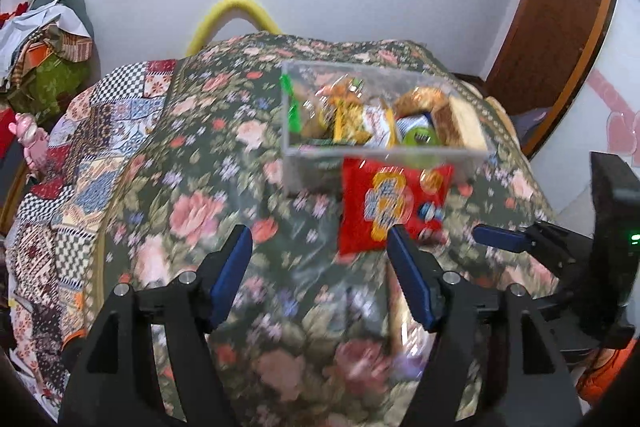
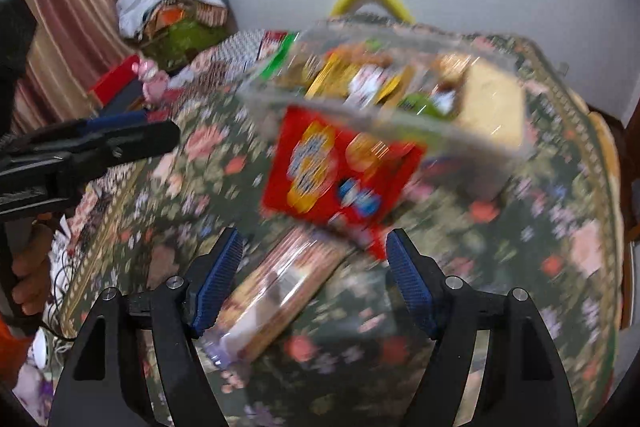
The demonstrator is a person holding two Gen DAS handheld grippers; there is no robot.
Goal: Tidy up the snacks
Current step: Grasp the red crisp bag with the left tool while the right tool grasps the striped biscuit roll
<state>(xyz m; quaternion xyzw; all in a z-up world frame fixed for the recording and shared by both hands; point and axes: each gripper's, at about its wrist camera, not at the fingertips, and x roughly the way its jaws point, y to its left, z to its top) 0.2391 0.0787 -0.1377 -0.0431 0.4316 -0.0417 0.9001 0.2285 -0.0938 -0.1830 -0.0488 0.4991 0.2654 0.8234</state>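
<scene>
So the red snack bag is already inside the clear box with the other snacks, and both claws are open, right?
Not quite. The red bag lies on the bedspread just in front of the clear box, not inside it, as the left wrist view shows. The other snacks are in the box, and both the left claw and the right claw are open.

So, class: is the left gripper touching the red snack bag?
Cannot tell. In the left wrist view one finger overlaps the red snack bag's lower edge, but blur hides any contact.
</scene>
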